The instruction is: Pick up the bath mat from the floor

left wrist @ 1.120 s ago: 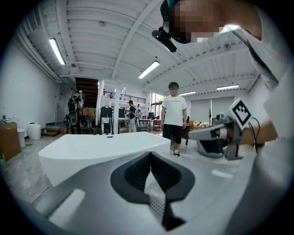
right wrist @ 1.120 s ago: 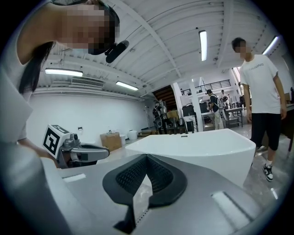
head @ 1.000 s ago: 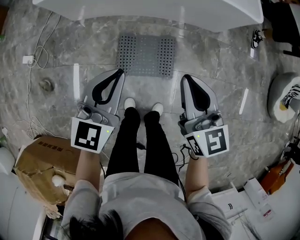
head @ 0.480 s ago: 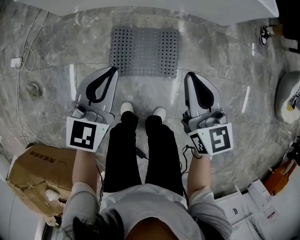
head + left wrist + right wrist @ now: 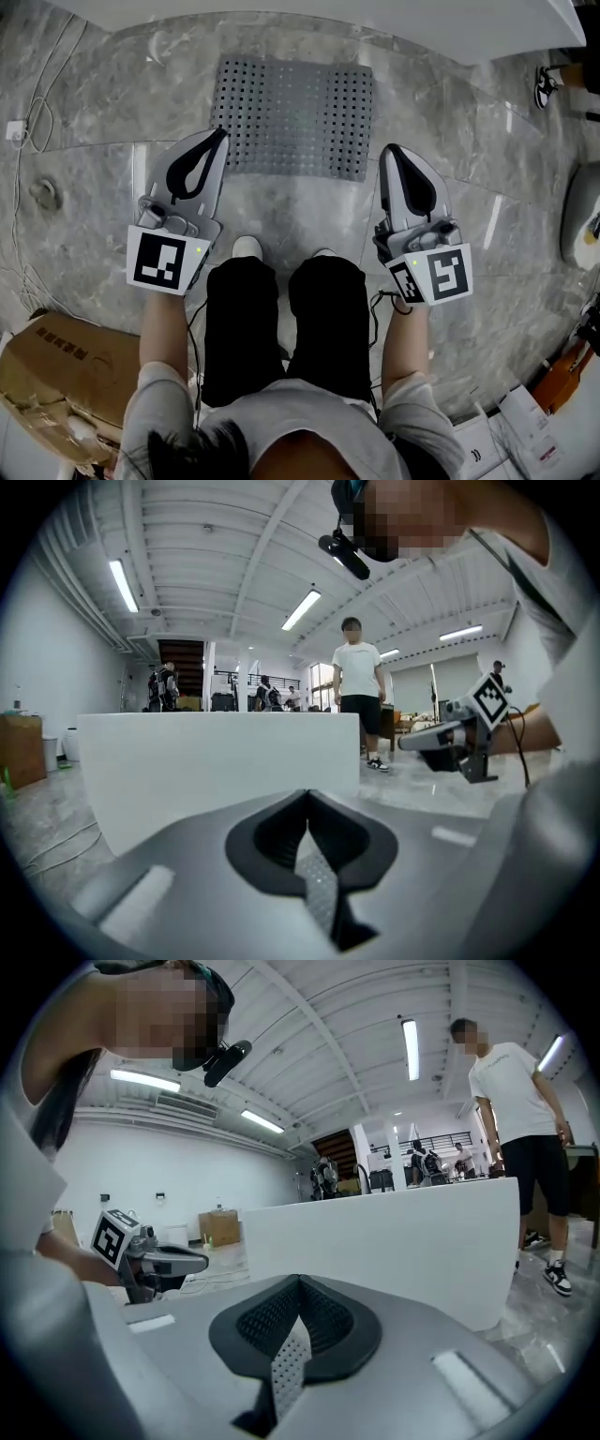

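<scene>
Grey marble floor (image 5: 84, 234) w/ a white cable (image 5: 37, 111) trailing along the left side, cardboard box (image 5: 56, 375) sitting bottom left. Big white block (image 5: 375, 19) is running across the top. Bystander (image 5: 357, 691) in white tee + black shorts is standing behind it.

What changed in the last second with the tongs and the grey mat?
The left tongs and right tongs sank toward the near corners of the bath mat. Nothing was grasped: both stay shut and empty; the mat lies flat as before.
</scene>
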{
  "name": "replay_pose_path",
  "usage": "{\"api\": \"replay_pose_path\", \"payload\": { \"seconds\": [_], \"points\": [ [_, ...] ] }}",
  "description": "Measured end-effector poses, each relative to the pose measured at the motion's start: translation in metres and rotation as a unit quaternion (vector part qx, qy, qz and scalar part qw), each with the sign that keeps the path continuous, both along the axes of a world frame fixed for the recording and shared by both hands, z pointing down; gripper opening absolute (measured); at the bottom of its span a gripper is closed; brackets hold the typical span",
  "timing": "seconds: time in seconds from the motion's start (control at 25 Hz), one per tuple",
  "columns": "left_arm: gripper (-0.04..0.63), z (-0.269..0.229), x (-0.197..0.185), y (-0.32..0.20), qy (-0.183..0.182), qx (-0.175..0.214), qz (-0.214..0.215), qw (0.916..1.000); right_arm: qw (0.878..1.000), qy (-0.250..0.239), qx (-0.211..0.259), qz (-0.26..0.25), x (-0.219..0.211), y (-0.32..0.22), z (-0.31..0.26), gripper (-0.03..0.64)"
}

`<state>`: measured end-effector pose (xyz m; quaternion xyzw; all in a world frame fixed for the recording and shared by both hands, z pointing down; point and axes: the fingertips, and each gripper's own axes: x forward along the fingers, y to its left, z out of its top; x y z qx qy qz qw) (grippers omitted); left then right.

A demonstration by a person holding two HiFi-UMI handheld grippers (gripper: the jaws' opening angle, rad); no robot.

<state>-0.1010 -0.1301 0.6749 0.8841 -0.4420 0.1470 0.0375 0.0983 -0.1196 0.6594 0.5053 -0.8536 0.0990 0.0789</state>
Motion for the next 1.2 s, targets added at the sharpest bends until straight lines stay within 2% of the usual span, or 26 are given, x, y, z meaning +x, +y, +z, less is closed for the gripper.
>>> {"api": "replay_pose_path", "payload": {
  "seconds": [0.36, 0.68, 0.96, 1.2],
  "points": [
    [0.002, 0.103, -0.011, -0.012, -0.013, 0.023, -0.004, 0.9996, 1.0, 0.0, 0.026, -0.01, -0.001, -0.013, 0.1, 0.002],
    [0.002, 0.137, -0.017, -0.015, -0.011, 0.03, -0.013, 0.9994, 1.0, -0.004, 0.025, -0.008, 0.002, -0.011, 0.14, 0.002],
    [0.003, 0.168, -0.029, -0.025, -0.008, 0.018, -0.033, 0.9993, 1.0, -0.005, 0.016, 0.004, 0.014, -0.013, 0.162, 0.025],
    [0.055, 0.212, -0.045, -0.038, -0.017, -0.029, -0.052, 0.9981, 1.0, -0.012, -0.017, 0.017, 0.028, -0.024, 0.203, 0.06]
  ]
}}
